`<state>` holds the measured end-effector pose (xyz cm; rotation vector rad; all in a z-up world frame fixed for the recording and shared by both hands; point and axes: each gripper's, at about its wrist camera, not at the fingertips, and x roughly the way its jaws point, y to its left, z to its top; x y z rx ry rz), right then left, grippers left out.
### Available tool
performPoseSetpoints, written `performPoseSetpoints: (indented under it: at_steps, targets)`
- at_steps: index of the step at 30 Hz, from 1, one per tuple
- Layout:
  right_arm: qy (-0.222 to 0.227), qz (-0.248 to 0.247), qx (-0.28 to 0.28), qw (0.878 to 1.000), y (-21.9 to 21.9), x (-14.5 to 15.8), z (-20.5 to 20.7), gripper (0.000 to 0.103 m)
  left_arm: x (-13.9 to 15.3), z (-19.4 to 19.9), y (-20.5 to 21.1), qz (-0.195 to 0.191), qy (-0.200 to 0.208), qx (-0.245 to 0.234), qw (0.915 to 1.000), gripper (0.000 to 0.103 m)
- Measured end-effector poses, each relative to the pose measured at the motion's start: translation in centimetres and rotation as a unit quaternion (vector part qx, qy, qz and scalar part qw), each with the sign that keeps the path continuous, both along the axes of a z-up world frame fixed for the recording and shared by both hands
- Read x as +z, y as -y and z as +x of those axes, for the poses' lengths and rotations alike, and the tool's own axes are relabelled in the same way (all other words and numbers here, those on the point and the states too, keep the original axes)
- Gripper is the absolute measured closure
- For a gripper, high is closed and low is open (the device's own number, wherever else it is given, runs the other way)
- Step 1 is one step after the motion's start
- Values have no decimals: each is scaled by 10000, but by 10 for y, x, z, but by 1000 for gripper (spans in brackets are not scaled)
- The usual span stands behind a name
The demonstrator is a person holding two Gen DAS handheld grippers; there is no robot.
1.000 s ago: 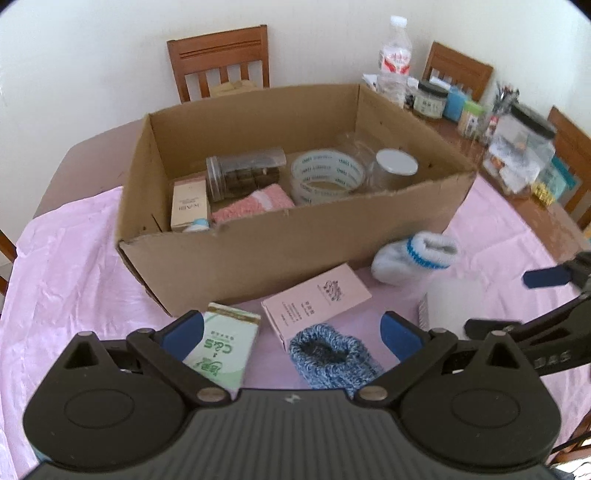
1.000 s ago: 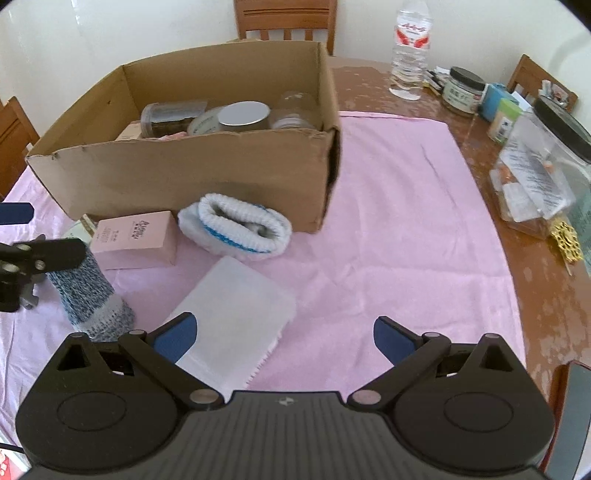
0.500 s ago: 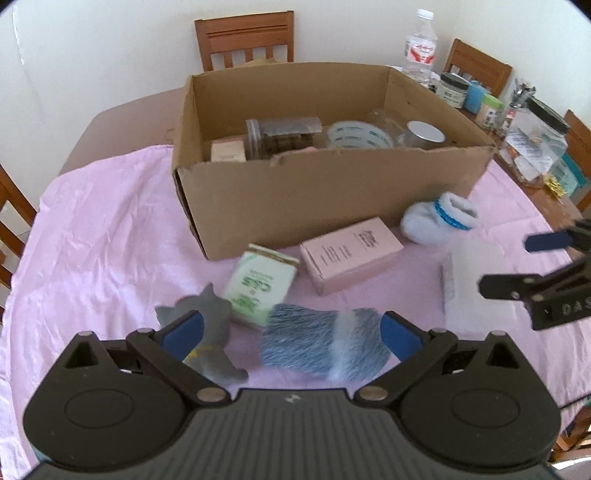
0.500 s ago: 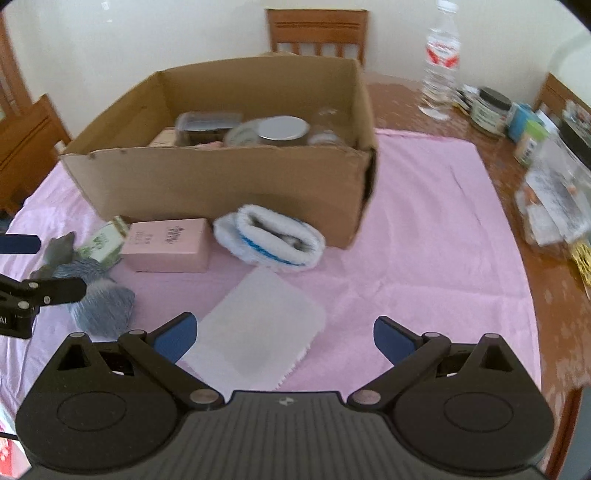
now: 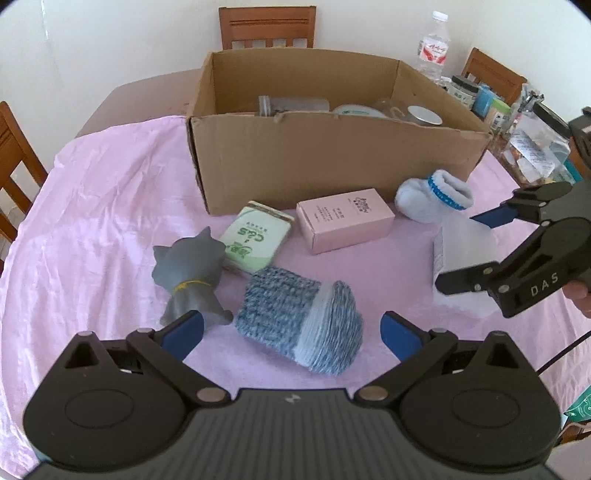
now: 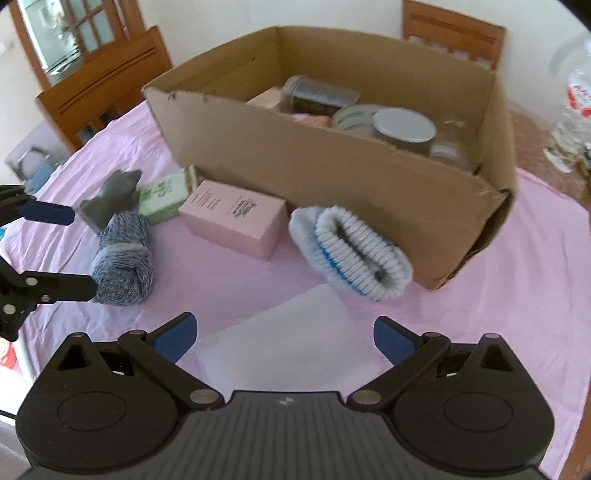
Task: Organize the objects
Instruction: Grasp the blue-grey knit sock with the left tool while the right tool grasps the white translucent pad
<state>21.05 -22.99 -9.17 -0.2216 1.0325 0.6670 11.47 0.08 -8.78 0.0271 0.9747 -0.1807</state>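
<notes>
Both our grippers, left (image 5: 291, 328) and right (image 6: 282, 332), gape, holding nothing; blue sock (image 5: 299, 325) lies between left fingers, box (image 5: 332, 158) at twelve o'clock.

home dining room, clothed table (image 5: 110, 206), wooden chairs (image 5: 266, 26)

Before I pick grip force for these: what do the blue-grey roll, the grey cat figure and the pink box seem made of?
Blue-grey roll: knitted yarn, probably a rolled sock; marled, fuzzy, ribbed surface, so soft.
Grey cat figure: looks like moulded vinyl or resin; smooth matte skin, so likely firm.
Pink box: thin printed cardboard, matte, with crisp folded edges; could crush.
</notes>
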Motion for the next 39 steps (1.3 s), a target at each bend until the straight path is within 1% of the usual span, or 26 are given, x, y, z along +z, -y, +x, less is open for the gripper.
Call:
performPoseSetpoints:
  at_steps: [6, 10, 12, 15, 17, 19, 21, 23, 26, 32, 36, 39]
  targets:
    - [-217, -120, 321, 9992, -3, -1, -17, 0, 2, 3, 5, -248, 189, -433, 9986, 2]
    - [-276, -123, 290, 9991, -3, -3, -26, 0, -4, 18, 12, -257, 290, -587, 9975, 2]
    - [-295, -100, 236, 9992, -5, -3, -28, 0, -11, 27, 14, -226, 204, -594, 9978, 2]
    - [-323, -57, 151, 9993, -6, -4, -29, 0, -21, 35, 15, -225, -28, -601, 9979, 2]
    - [-313, -67, 119, 9994, -6, -4, -29, 0, -27, 36, 16, -200, -159, -588, 9979, 2]
    - [-315, -59, 97, 9994, -6, -4, -30, 0, -28, 32, 19, -107, -191, -690, 9974, 2]
    - [-337, -46, 74, 9994, -5, -3, -31, 0, -28, 27, 22, -205, -408, -788, 9958, 2]
    - [-348, -57, 80, 9993, -6, -3, -31, 0, -27, 19, 22, -347, -507, -852, 9945, 2]
    - [-304, -85, 158, 9994, -6, -2, -34, 0, -28, 13, 23, -129, -427, -959, 9944, 2]
    - [-87, -344, 302, 9989, -11, -3, -39, 0, -35, 15, 20, 294, -267, -990, 9943, 2]
    - [-51, -363, 211, 9991, -12, -7, -37, 0, -41, 17, 15, 159, -310, -941, 9949, 2]
    - [9, -465, 159, 9988, -16, -11, -35, 0, -41, 17, 14, 182, -268, -953, 9949, 3]
